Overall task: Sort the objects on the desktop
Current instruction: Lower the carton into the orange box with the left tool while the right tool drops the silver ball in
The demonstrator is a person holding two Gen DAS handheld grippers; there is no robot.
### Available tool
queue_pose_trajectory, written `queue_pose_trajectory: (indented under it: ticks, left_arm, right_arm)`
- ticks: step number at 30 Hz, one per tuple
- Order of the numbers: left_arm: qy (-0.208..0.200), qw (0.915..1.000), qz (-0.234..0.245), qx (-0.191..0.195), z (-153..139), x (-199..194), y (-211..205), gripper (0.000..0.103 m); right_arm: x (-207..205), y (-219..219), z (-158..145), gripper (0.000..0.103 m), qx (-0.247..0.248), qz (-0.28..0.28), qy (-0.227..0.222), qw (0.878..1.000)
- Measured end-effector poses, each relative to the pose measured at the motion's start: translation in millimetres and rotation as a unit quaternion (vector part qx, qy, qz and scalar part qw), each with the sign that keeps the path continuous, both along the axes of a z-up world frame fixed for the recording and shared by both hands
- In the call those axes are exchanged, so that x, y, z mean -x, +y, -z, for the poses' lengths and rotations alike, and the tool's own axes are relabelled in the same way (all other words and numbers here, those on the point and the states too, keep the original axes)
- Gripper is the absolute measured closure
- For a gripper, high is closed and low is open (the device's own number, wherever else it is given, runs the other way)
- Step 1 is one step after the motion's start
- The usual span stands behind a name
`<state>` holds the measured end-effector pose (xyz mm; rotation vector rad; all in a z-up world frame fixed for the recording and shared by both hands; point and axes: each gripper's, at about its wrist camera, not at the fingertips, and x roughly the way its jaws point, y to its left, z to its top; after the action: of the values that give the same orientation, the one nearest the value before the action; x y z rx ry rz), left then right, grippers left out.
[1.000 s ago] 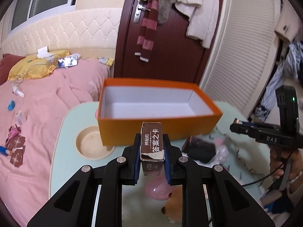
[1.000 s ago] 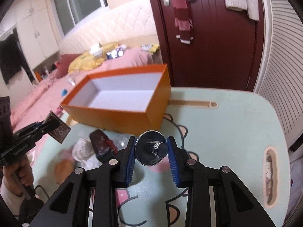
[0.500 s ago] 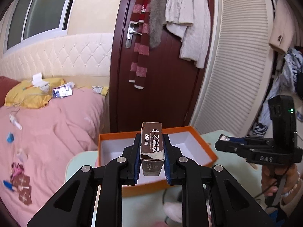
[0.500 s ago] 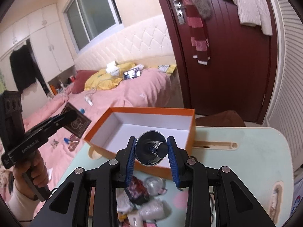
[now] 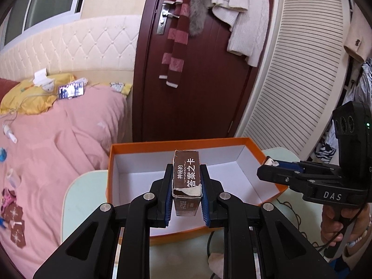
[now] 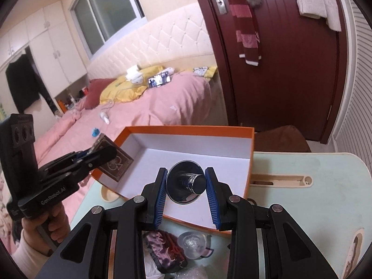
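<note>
My left gripper (image 5: 186, 181) is shut on a brown card box (image 5: 186, 176) with white Chinese print and holds it over the open orange box (image 5: 130, 147). That card box also shows in the right wrist view (image 6: 115, 162) at the orange box's (image 6: 251, 153) left end. My right gripper (image 6: 186, 184) is shut on a shiny chrome round object (image 6: 187, 183) above the box's white inside. The right gripper (image 5: 272, 167) shows in the left wrist view over the box's right end.
The pale green table (image 6: 313, 186) has a slot and cut-outs in its top. A dark patterned pouch (image 6: 166, 251) and a clear plastic piece (image 6: 193, 244) lie on it before the box. A pink bed (image 5: 58, 139) stands left, a dark red door (image 5: 197, 81) behind.
Both grippers rose and moved forward, from in front of the orange box to over its open inside. Each still holds its object.
</note>
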<state>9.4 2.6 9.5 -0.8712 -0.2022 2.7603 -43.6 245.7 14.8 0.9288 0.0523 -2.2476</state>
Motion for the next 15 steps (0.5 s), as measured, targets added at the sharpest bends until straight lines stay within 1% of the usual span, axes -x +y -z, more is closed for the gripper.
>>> queue_pose_trajectory:
  ticks: [3, 4, 5, 6, 7, 8, 9, 12, 15]
  left_arm:
    - [-0.012, 0.9999, 0.001, -0.005, 7.9, 2.0, -0.2, 0.081]
    - [-0.022, 0.9997, 0.004, -0.008, 11.6, 3.7, 0.4, 0.080]
    - [-0.028, 0.9996, -0.002, -0.005, 13.8, 4.7, 0.8, 0.070]
    - [-0.034, 0.9994, -0.010, -0.002, 15.6, 5.6, 1.2, 0.064]
    - [-0.026, 0.9995, -0.015, 0.004, 14.7, 3.0, 1.8, 0.050]
    - [-0.015, 0.9996, -0.020, 0.010, 13.2, -0.2, 2.5, 0.039]
    - [-0.003, 0.9996, -0.023, 0.016, 10.9, -3.7, 3.0, 0.037]
    - [0.012, 0.9992, -0.024, 0.028, 4.5, -9.3, 4.7, 0.036]
    - [0.009, 0.9995, -0.023, 0.018, 1.3, -11.7, 1.6, 0.036]
  right_arm:
    - [2.7, -5.5, 4.8, 0.071, -0.008, -0.001, -0.002, 1.000]
    - [3.5, -7.4, 6.3, 0.071, -0.011, -0.001, -0.003, 1.000]
    - [3.9, -9.4, 8.6, 0.069, -0.019, 0.003, 0.000, 1.000]
    - [3.8, -11.5, 10.8, 0.060, -0.030, 0.008, 0.004, 1.000]
    - [3.2, -13.5, 12.5, 0.054, -0.040, 0.012, 0.009, 0.999]
    - [1.9, -14.5, 12.6, 0.042, -0.045, 0.014, 0.015, 0.999]
    - [0.4, -14.8, 12.0, 0.041, -0.046, 0.016, 0.021, 0.999]
    - [-2.2, -16.0, 10.8, 0.041, -0.053, 0.015, 0.033, 0.998]
    - [-3.4, -16.4, 9.6, 0.041, -0.056, 0.012, 0.037, 0.998]
